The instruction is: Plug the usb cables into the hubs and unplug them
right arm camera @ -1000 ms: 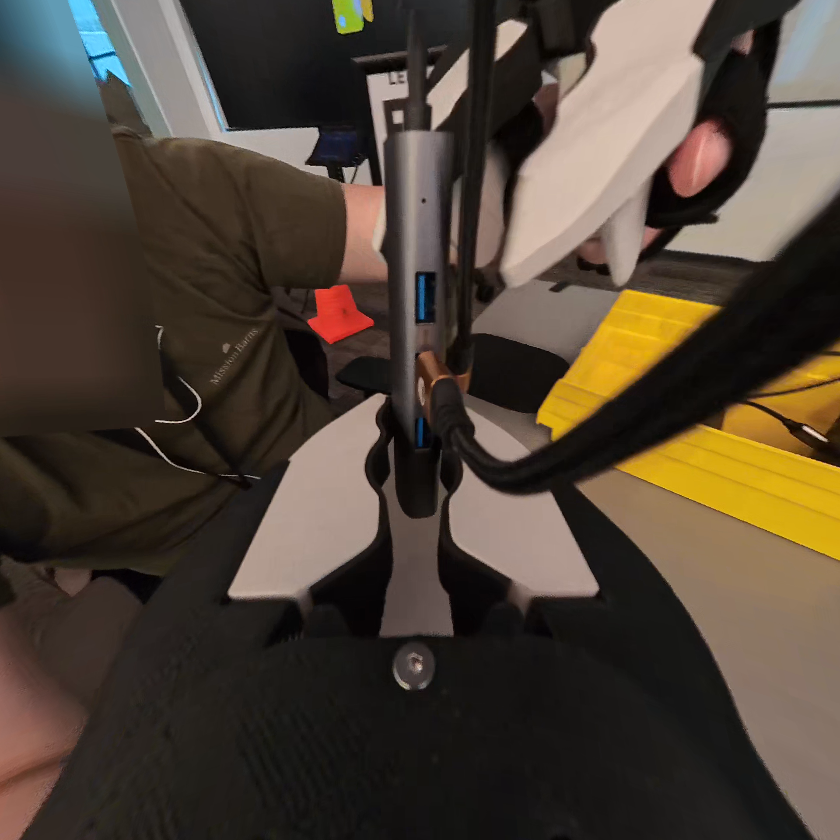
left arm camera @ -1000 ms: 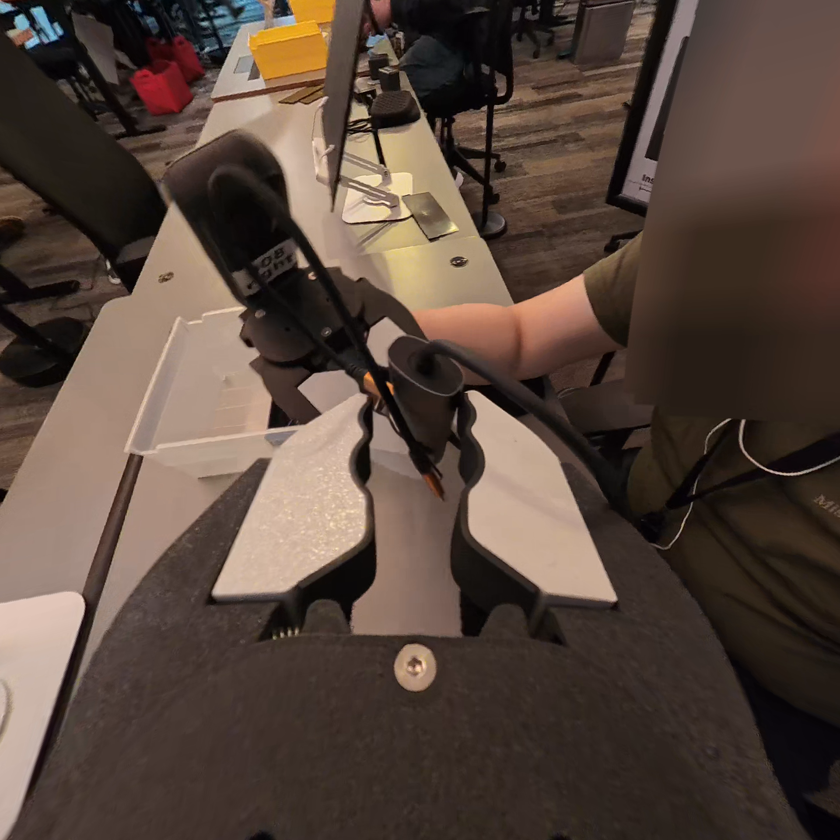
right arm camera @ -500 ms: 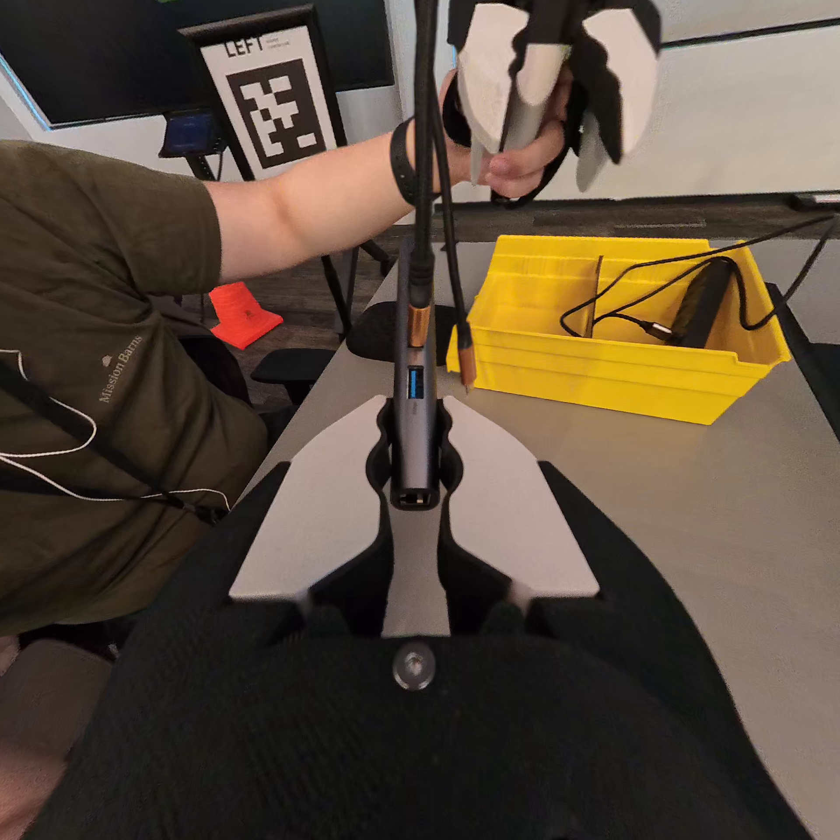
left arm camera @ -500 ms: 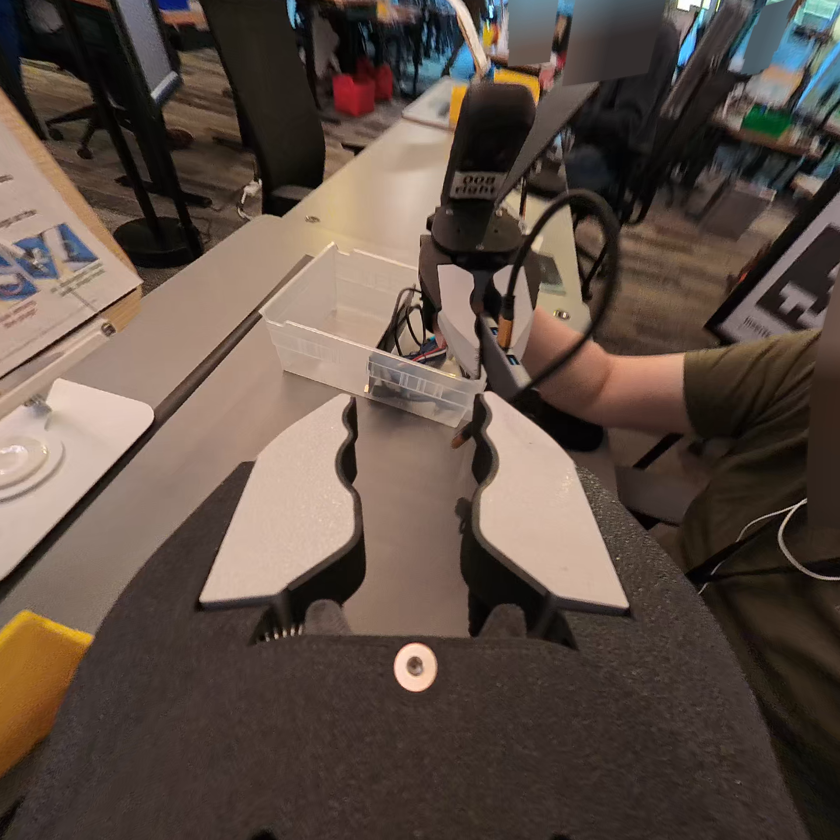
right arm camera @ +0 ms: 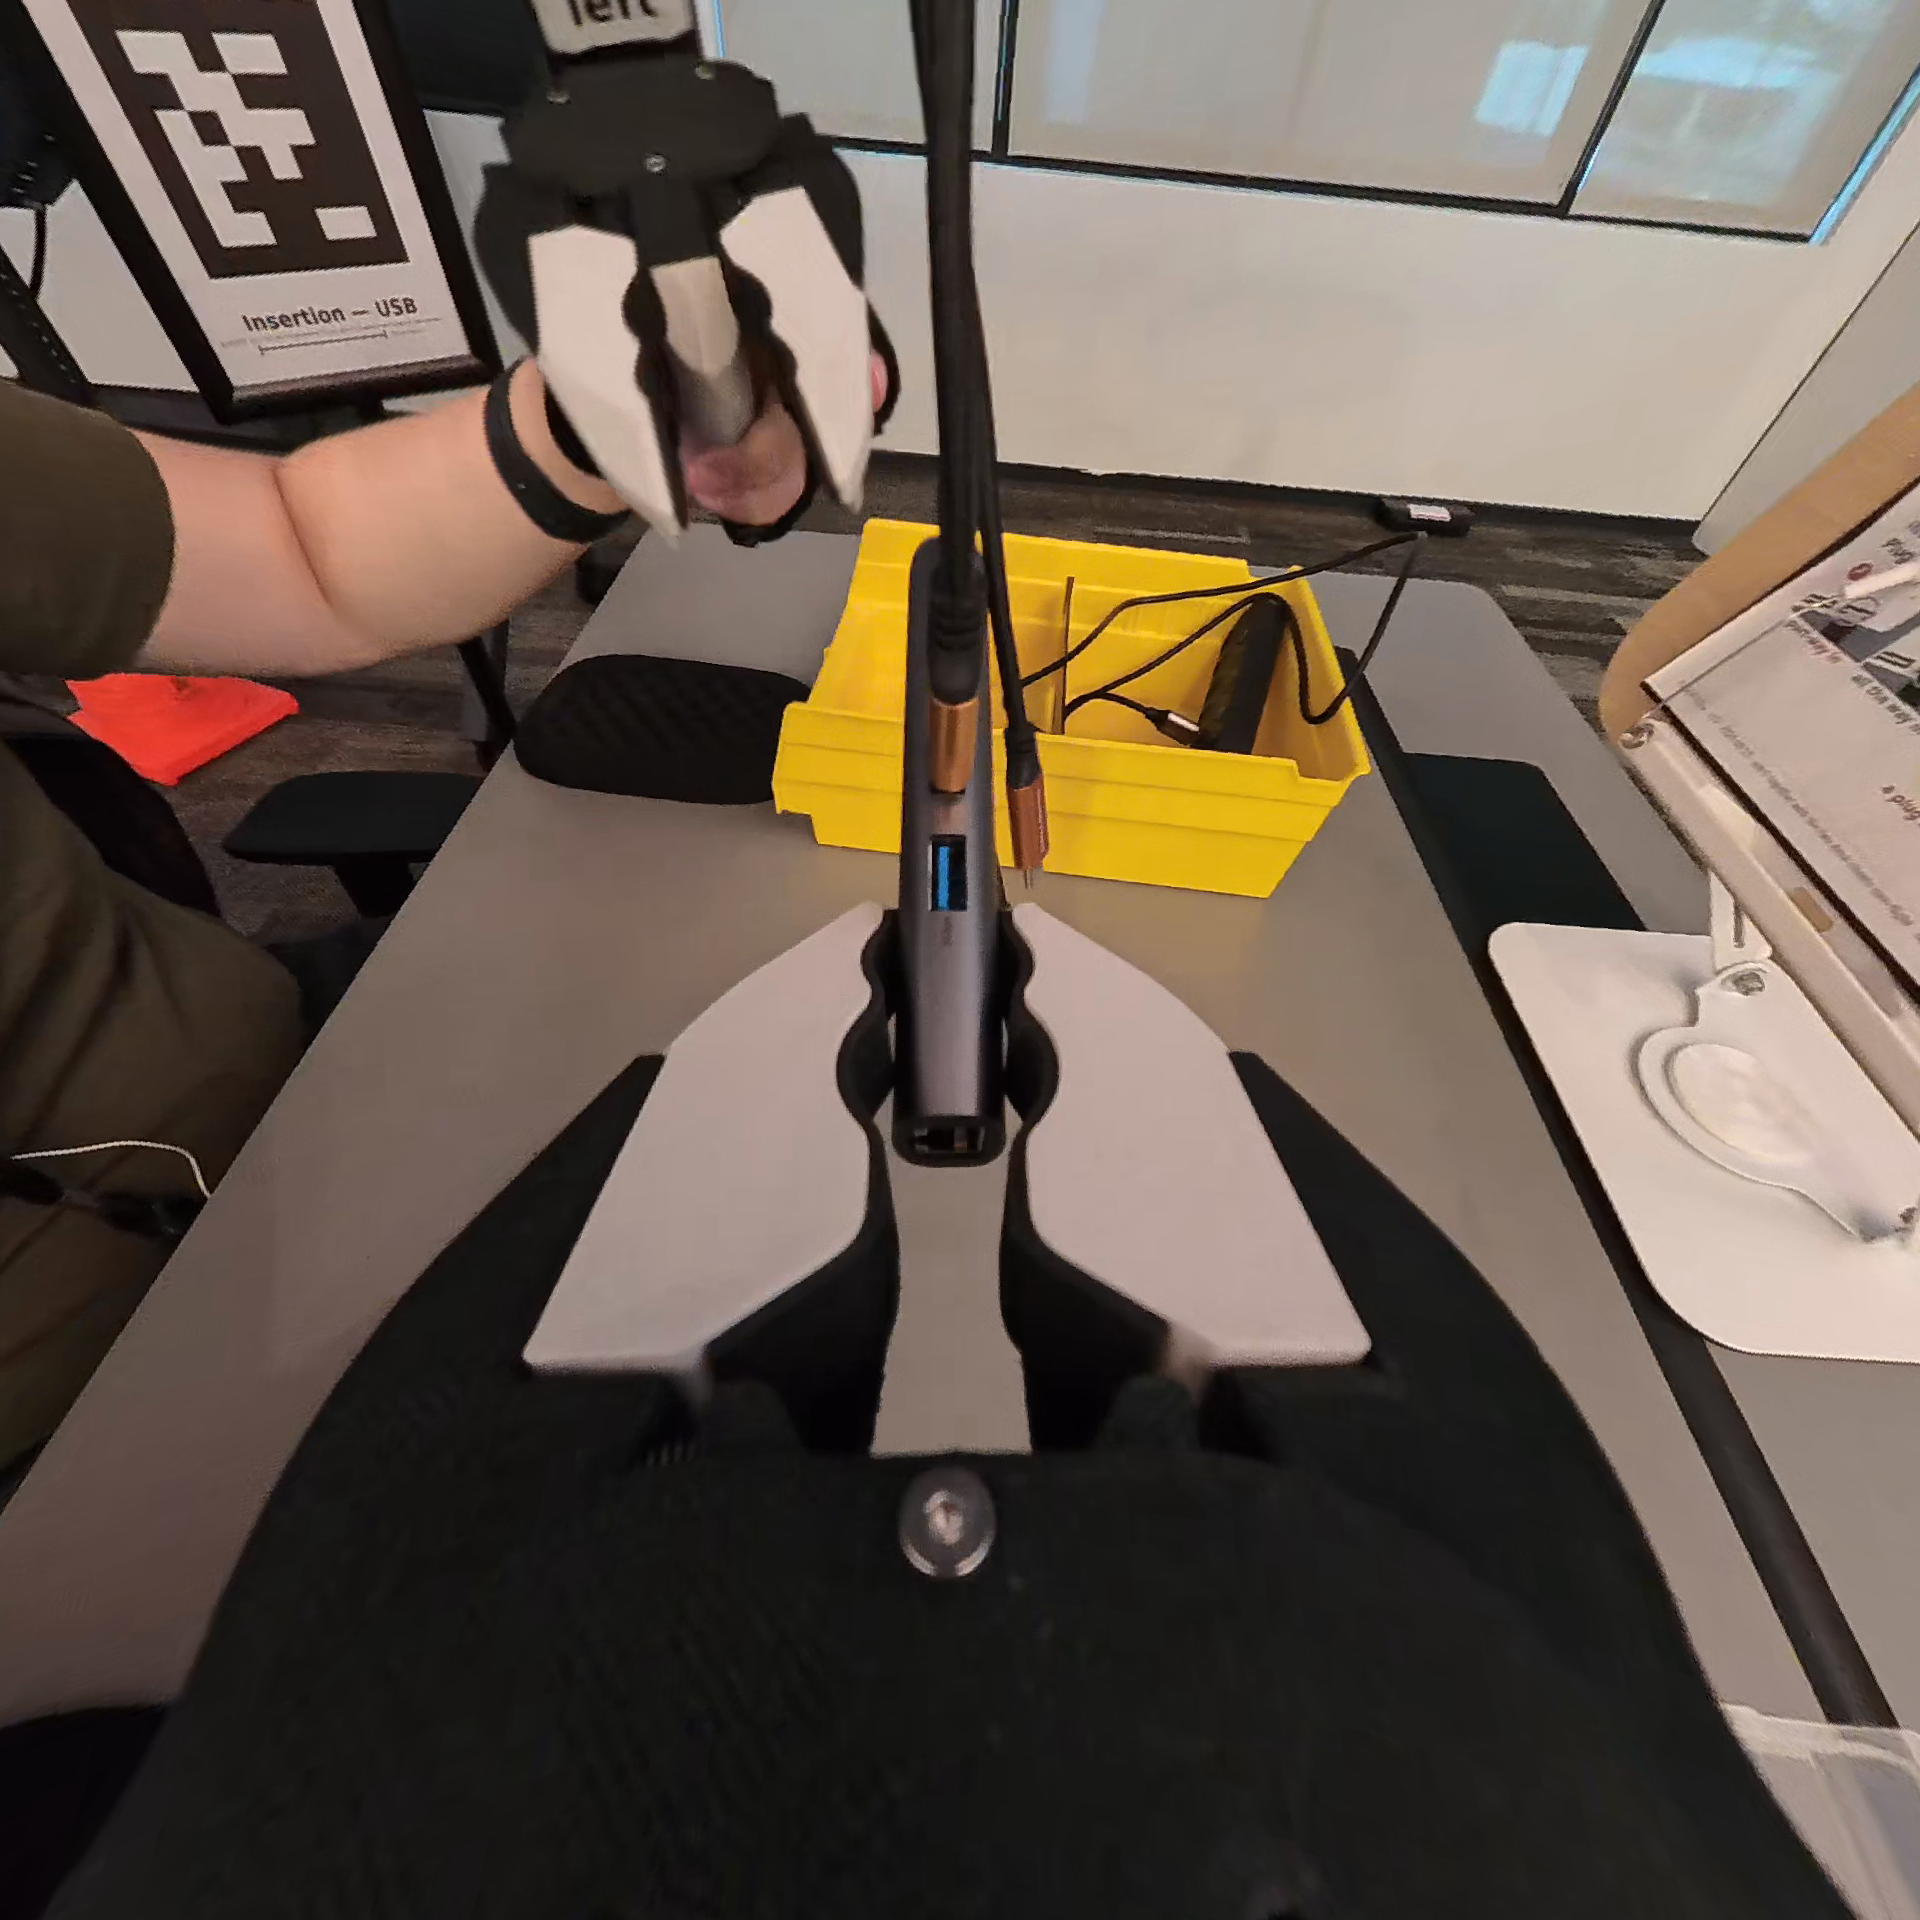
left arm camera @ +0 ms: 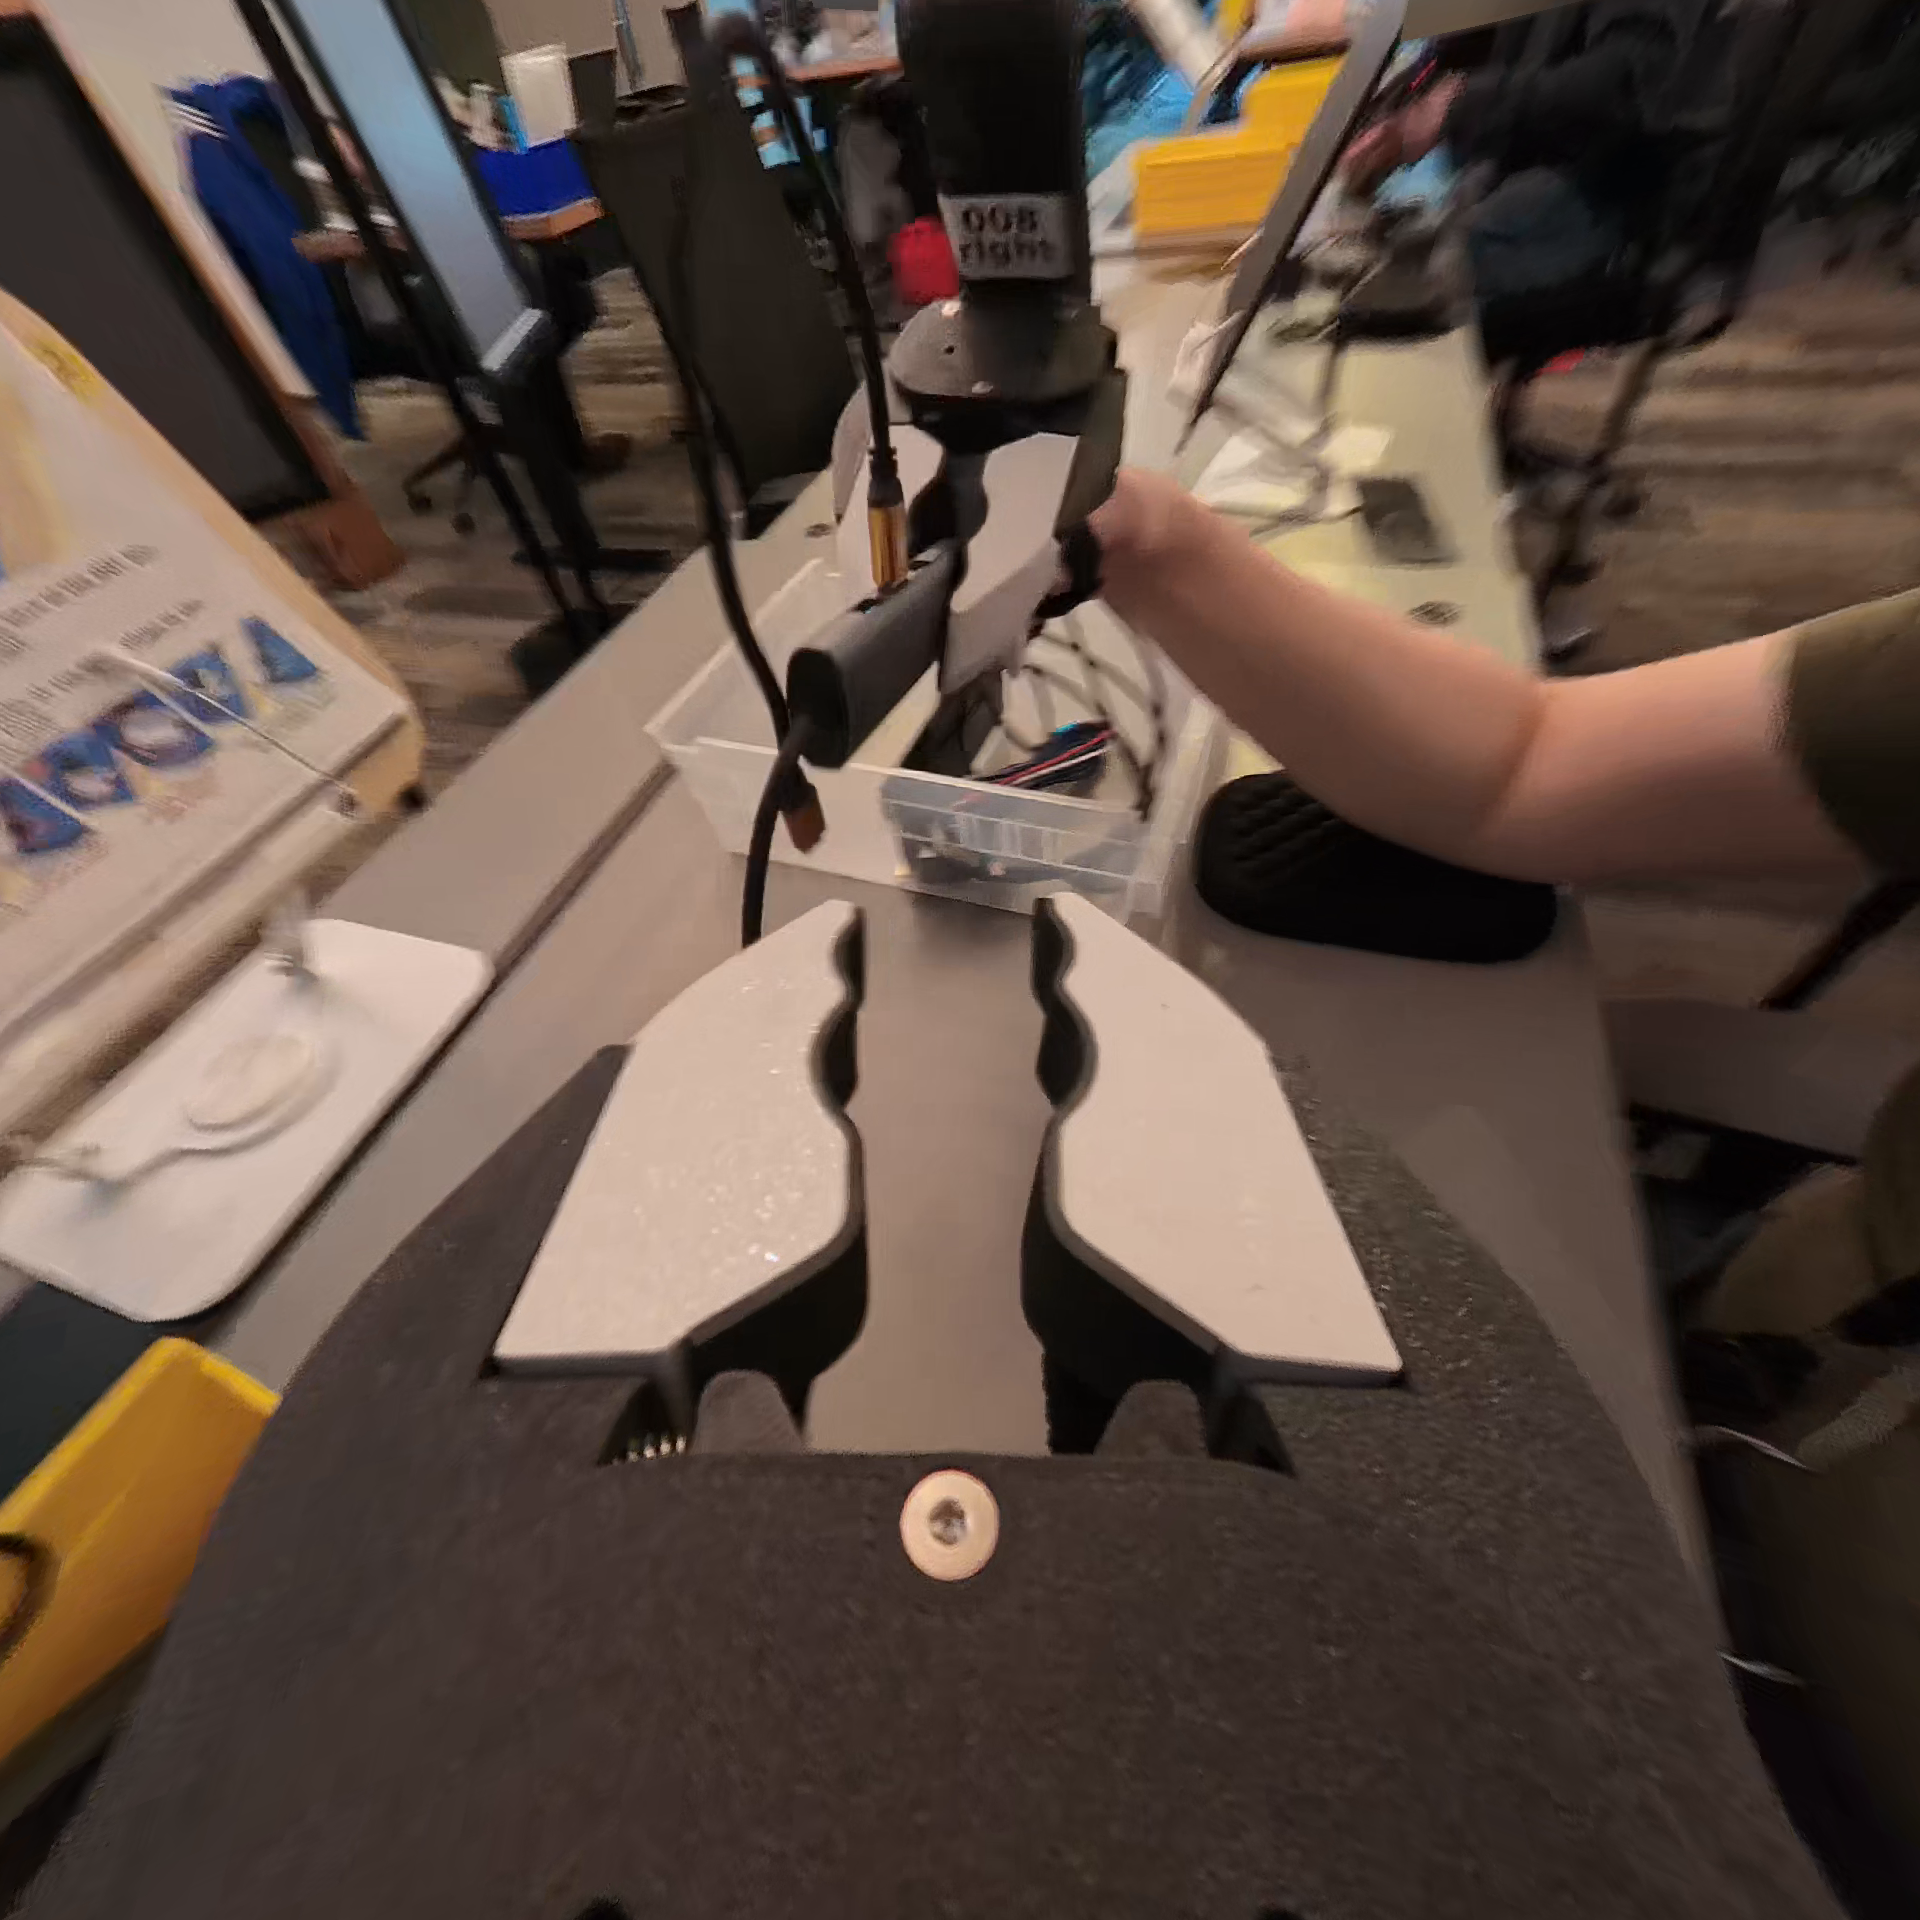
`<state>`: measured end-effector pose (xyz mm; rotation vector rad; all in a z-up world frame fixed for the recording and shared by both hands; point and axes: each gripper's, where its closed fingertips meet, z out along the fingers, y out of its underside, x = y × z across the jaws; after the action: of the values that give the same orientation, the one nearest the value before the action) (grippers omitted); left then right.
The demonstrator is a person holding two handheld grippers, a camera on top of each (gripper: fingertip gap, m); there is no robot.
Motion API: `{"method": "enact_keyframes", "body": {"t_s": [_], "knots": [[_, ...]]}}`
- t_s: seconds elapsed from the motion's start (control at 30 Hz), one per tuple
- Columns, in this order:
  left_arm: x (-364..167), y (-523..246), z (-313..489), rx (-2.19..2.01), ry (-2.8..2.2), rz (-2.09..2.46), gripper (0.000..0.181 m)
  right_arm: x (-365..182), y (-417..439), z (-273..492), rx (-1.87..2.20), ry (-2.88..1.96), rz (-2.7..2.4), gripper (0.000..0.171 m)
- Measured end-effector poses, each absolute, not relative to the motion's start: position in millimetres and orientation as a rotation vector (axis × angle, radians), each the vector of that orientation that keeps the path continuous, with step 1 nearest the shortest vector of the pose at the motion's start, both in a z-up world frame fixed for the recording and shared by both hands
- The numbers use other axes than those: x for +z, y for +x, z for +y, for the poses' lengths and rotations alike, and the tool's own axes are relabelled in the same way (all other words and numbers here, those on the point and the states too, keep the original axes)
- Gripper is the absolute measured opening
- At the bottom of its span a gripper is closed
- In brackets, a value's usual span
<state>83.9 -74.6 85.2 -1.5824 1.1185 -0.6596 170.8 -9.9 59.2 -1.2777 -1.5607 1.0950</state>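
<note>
Right wrist view: my right gripper clamps one grey hub between its two fingers, the hub pointing forward over the grey table. Landmark for all places: this hub. Three ports on it can be counted: one blue port just ahead of my fingertips, one dark socket on its near end, and one taken by a copper-collared plug on a black cable that rises straight up out of frame. A second copper-tipped connector hangs free just right of the hub, touching nothing. Beyond the hub sits one yellow bin holding a dark bar-shaped device and thin black leads. Left of and above the hub, my left gripper hovers with its two fingers spread and nothing between them.

Left wrist view: my left gripper, jaws wide and empty, faces the hub, which the right gripper holds above one clear bin of wires. One black pad lies right of that bin.
</note>
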Motion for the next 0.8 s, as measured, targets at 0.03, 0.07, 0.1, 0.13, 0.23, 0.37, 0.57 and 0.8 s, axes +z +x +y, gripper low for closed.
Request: {"method": "enact_keyframes", "body": {"t_s": [0.03,0.07,0.1,0.13,0.23,0.37,0.57,0.8], "knots": [[84,90,-72,-0.597,-1.574,1.124,0.039,58,170,-11,1.093,-1.27,-1.571,0.017],[84,95,-68,-0.536,-1.558,1.128,0.047,58,169,-13,1.09,-1.26,-1.583,0.017],[84,99,-63,-0.475,-1.539,1.131,0.049,57,168,-16,1.086,-1.251,-1.597,0.017],[84,104,-60,-0.433,-1.516,1.138,0.049,55,166,-18,1.079,-1.248,-1.612,0.017],[85,119,-58,-0.384,-1.455,1.168,0.046,48,161,-21,1.041,-1.257,-1.658,0.017],[76,131,-46,-0.304,-1.443,1.214,0.046,38,153,-24,1.01,-1.271,-1.702,0.017],[62,130,-33,-0.357,-1.489,1.241,0.046,46,151,-32,1.006,-1.151,-1.71,0.017],[67,143,-49,-0.58,-1.383,1.298,0.026,56,152,-40,0.931,-1.003,-1.706,0.017]]}}
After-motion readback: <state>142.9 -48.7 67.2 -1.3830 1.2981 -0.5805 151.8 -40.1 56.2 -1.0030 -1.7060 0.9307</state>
